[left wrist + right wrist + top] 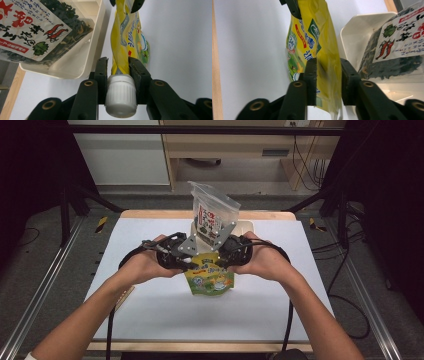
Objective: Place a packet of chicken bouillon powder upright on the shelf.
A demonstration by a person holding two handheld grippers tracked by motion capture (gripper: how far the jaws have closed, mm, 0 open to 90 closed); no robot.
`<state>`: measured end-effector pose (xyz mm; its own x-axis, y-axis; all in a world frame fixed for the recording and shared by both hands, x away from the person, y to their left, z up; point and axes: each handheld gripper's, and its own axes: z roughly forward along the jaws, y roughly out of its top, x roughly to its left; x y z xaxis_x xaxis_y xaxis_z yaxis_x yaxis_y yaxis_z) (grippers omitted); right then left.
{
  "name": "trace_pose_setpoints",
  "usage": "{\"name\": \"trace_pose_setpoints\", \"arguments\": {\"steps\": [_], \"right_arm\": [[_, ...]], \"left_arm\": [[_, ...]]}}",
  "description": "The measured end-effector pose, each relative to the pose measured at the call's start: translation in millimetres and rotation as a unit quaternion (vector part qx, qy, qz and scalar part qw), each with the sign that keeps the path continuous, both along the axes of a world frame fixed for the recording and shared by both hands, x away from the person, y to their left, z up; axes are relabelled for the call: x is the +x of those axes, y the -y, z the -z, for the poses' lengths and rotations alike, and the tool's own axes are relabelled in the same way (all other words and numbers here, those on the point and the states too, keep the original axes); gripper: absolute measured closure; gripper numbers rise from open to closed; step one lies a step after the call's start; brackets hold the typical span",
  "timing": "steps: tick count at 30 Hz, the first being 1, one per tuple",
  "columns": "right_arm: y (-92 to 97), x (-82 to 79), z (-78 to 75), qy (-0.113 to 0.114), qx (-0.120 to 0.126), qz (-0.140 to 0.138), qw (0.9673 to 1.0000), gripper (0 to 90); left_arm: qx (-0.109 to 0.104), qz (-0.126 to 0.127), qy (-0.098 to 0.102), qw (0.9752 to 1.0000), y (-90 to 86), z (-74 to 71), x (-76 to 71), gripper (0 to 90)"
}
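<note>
A: Left tool (117, 66) is clamped on the neck of the yellow-and-green printed plastic spout pouch (127, 37), just above its white ribbed screw cap (121, 96). Right tool (328, 72) has the pouch's other end between its jaws; whether both pads press fully I can't tell, as the film is slack on one side.

B: Pouch location?

A: Held off the white desk (150, 305), between both hands, in front of the cream plastic tray (82, 62) that carries the clear bag of dark dried seaweed with a red-and-white label (212, 212).

B: Risks from here?

A: Judgement only. The right grip sits on thin, crumpled film; any pull could let it slide out, leaving the pouch swinging from the neck. Twisting the two ends against each other could kink the spout. The tray is close behind, so a swing might knock the upright bag over.

B: Hand pose?

A: In the high view both forearms come in low and the hands meet mid-desk, tools pointing inward at each other, roughly level.
</note>
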<state>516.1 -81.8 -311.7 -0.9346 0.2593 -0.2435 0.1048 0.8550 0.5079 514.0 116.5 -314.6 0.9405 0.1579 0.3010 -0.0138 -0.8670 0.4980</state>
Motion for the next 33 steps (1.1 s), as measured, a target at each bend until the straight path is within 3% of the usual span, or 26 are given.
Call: {"name": "trace_pose_setpoints", "arguments": {"steps": [6,9,14,18,21,25,29,33], "right_arm": [[-0.5,2.0,0.6,-0.013,-0.001,0.001,0.9999,88.8],[1.0,1.7,0.1,-0.020,0.002,0.007,0.9998,90.0],[5.1,-0.4,-1.1,-0.026,0.006,0.015,0.9995,90.0],[13.1,-2.8,-5.8,-0.025,0.010,0.035,0.9990,90.0],[21.0,-4.0,-9.2,-0.026,0.015,0.052,0.9982,90.0],[32.8,-5.8,-13.9,-0.032,0.019,0.069,0.9969,90.0],[45.8,-8.6,-18.0,-0.035,0.024,0.093,0.9947,90.0],[63.1,-9.7,-20.7,-0.042,0.034,0.128,0.9903,90.0]], "left_arm": [[-0.001,0.003,0.000,1.0000,-0.8,0.4,-0.7,69.7],[-0.008,-0.003,-0.001,1.0000,0.2,-0.1,-1.4,68.9],[-0.054,-0.027,0.006,0.9981,-4.7,-9.3,-3.0,37.2],[-0.074,-0.048,0.005,0.9961,-13.7,-13.5,-4.6,24.5],[-0.087,-0.071,0.000,0.9937,-22.8,-10.5,-3.2,20.3],[-0.088,-0.097,0.002,0.9914,-34.1,-1.4,-0.7,13.5],[-0.091,-0.128,-0.001,0.9876,-45.7,10.4,2.1,9.2],[-0.108,-0.163,-0.010,0.9807,-56.5,23.8,4.5,7.8]]}}
